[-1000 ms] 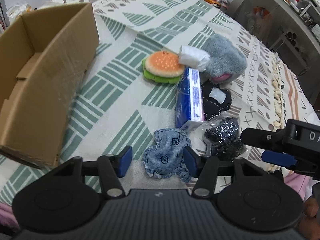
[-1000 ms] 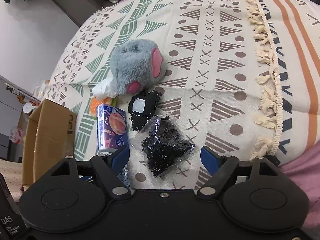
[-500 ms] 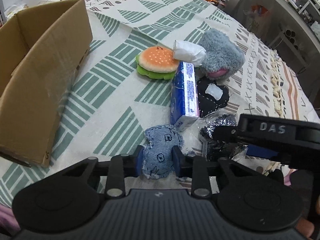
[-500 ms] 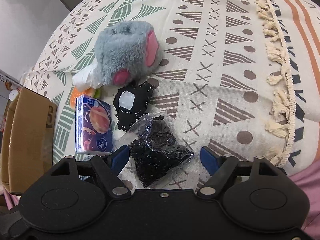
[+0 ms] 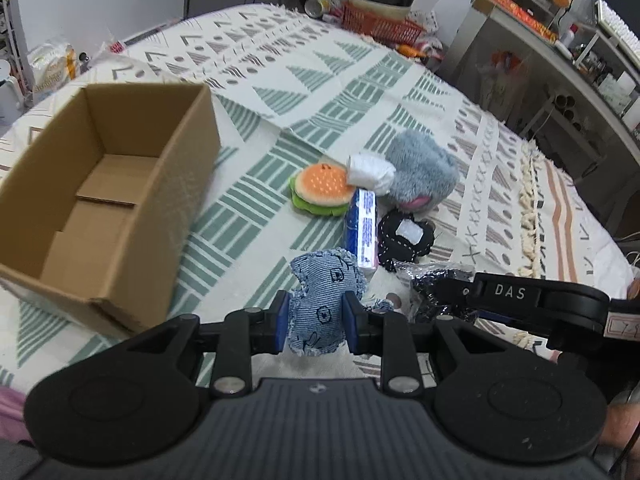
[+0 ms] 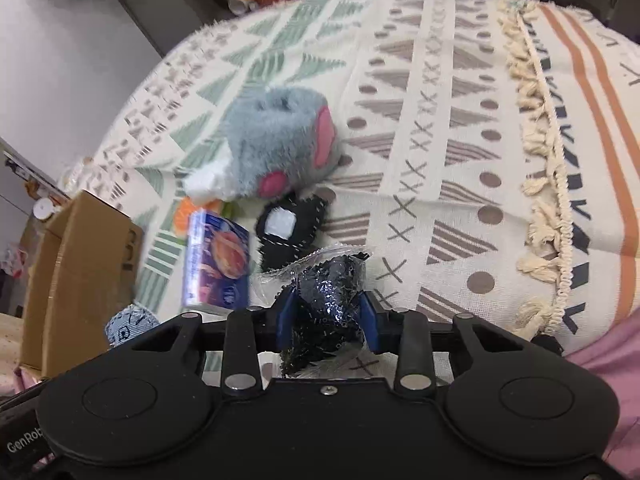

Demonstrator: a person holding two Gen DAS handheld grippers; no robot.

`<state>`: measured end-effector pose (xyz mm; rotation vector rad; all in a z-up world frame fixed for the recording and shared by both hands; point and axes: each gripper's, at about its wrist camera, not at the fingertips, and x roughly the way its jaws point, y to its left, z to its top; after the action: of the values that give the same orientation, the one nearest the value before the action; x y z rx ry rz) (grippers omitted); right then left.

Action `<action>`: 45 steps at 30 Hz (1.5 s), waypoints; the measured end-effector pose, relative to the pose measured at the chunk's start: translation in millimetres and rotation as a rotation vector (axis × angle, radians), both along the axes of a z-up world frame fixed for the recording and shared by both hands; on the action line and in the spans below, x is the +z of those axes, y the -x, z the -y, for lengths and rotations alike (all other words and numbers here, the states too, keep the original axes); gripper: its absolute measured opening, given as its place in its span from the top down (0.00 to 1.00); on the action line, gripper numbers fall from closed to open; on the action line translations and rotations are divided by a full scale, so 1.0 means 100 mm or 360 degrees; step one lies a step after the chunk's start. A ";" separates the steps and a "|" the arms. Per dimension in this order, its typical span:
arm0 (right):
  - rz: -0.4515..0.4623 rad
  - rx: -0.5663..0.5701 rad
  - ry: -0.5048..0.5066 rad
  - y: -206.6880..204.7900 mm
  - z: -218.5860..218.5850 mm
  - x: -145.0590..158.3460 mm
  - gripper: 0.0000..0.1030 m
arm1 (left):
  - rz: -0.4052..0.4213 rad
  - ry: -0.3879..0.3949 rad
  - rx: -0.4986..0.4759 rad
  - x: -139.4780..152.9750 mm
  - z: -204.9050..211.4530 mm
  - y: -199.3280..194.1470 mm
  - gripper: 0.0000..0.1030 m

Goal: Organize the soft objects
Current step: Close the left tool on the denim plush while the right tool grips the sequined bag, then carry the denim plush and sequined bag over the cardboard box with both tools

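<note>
We see the left gripper (image 5: pixel 314 322) closed on a blue denim toy (image 5: pixel 320 304), its blue pads pressing both sides of the frayed cloth. To its left stands an open cardboard box (image 5: pixel 120 184) on the patterned blanket (image 5: pixel 280 92), with nothing visible in it. The right gripper (image 6: pixel 326 318) is clamped around a clear bag of black sequined stuff (image 6: pixel 330 300), which bulges up between the pads. Beyond the two grippers lie the remaining soft things, close together: a blue tissue pack (image 5: pixel 363 226), a black stitched pouch (image 5: pixel 406 236) just right of it, a burger plush (image 5: pixel 322 192) further off, and a grey furry toy (image 5: pixel 420 176) with a white wad (image 5: pixel 370 170) against it. The right-wrist view is blurred, so whether the bag has left the blanket we cannot tell.
</note>
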<state>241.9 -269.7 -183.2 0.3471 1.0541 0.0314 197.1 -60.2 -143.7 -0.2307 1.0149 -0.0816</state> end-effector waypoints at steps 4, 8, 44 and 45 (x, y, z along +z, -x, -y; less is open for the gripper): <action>0.0045 -0.0006 -0.0019 0.10 -0.04 0.10 0.67 | 0.0046 -0.0006 0.0014 0.16 -0.07 0.13 0.74; 0.0100 -0.0016 -0.0047 0.22 -0.05 0.25 0.67 | 0.0080 -0.0005 0.0043 0.29 -0.17 0.23 0.74; 0.0476 0.0219 -0.0116 0.95 -0.91 1.68 0.67 | 0.0445 0.0103 0.0233 1.33 -1.00 0.81 0.74; 0.0474 0.0229 -0.0119 0.94 -0.95 1.71 0.67 | 0.0453 0.0106 0.0234 1.34 -1.03 0.81 0.74</action>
<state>147.8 -175.1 -11.8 0.3222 0.7822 0.2449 116.4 42.5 -9.2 -0.3435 0.7107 -0.0135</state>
